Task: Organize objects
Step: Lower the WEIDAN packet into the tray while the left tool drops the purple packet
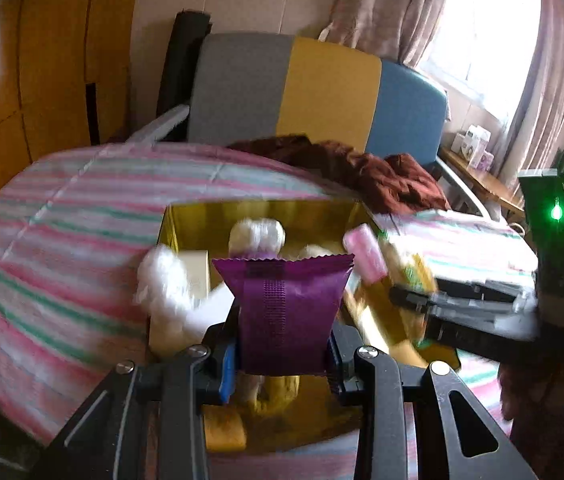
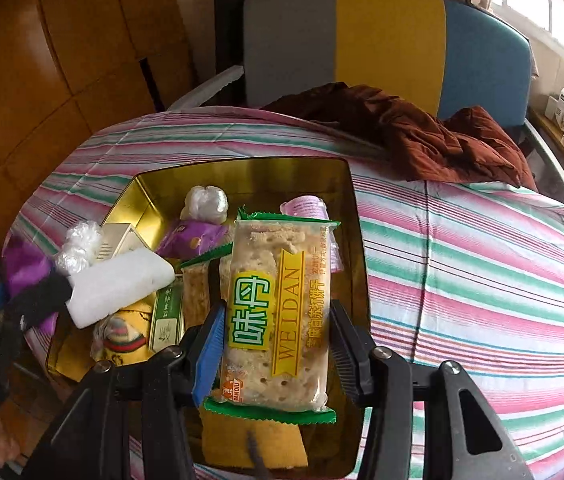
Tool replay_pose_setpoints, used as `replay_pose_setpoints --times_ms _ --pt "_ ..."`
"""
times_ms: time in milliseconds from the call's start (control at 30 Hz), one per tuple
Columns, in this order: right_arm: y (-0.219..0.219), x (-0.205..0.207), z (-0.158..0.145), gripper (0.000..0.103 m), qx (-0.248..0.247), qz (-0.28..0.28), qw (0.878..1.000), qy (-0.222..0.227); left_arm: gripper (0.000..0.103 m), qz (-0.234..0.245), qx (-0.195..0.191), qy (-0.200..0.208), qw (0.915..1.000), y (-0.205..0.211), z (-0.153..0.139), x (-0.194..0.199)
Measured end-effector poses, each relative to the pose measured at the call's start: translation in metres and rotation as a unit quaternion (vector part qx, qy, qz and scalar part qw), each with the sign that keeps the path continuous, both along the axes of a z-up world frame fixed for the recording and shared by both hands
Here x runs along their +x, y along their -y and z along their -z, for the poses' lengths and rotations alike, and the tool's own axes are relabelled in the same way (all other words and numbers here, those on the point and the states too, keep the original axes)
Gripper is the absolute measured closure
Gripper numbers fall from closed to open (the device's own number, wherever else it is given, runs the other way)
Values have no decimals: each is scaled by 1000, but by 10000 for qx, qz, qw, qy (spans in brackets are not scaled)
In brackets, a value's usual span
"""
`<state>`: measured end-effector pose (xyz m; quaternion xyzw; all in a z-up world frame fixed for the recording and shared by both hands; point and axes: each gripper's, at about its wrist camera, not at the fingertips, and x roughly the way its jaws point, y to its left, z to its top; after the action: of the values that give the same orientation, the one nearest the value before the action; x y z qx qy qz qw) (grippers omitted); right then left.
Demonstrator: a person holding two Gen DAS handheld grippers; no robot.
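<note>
A gold tin box (image 2: 142, 204) sits on a striped bedspread and holds several snacks and small items. My left gripper (image 1: 284, 354) is shut on a purple snack packet (image 1: 288, 308) and holds it above the near end of the gold tin box (image 1: 186, 220). My right gripper (image 2: 276, 344) is shut on a green-edged cracker packet (image 2: 278, 312) labelled WEIDAN, held over the tin's right side. The right gripper also shows in the left wrist view (image 1: 414, 300), blurred. The left gripper shows at the left edge of the right wrist view (image 2: 38, 300).
In the tin lie a white block (image 2: 118, 284), crumpled plastic balls (image 2: 206, 202), a purple packet (image 2: 190, 236), a pink roll (image 2: 308, 208) and a yellow sponge (image 2: 250, 440). A brown garment (image 2: 434, 140) lies beyond, before a grey-yellow-blue headboard (image 2: 386, 40). Wooden cabinets (image 2: 42, 80) stand left.
</note>
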<state>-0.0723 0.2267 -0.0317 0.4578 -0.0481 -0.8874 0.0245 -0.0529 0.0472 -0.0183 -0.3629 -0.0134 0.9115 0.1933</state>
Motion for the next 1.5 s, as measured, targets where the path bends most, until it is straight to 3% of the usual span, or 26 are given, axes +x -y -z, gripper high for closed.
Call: replay_pose_setpoints --times_ms 100,467,567,1033,1233,1500 --pt "1 -5 3 54 -8 -55 10000 43 68 -53 74 93 9999 -6 -1 -19" --pt "8 -16 17 53 -26 -340 9993 126 67 -281 -244 137 9992 -33 12 -69" --pt "7 -18 20 52 36 -305 9994 145 62 -311 -292 169 9989 -37 16 -76" --pt "8 -11 22 52 -154 -314 9993 141 56 -332 -394 -65 9987 -33 12 -53" --pt "14 -5 22 52 -3 -279 9995 138 45 -416 -294 -210 9985 -24 2 -37" --pt "17 10 1 51 167 -119 9995 -242 29 -550 -174 -517 9970 -11 -18 -12"
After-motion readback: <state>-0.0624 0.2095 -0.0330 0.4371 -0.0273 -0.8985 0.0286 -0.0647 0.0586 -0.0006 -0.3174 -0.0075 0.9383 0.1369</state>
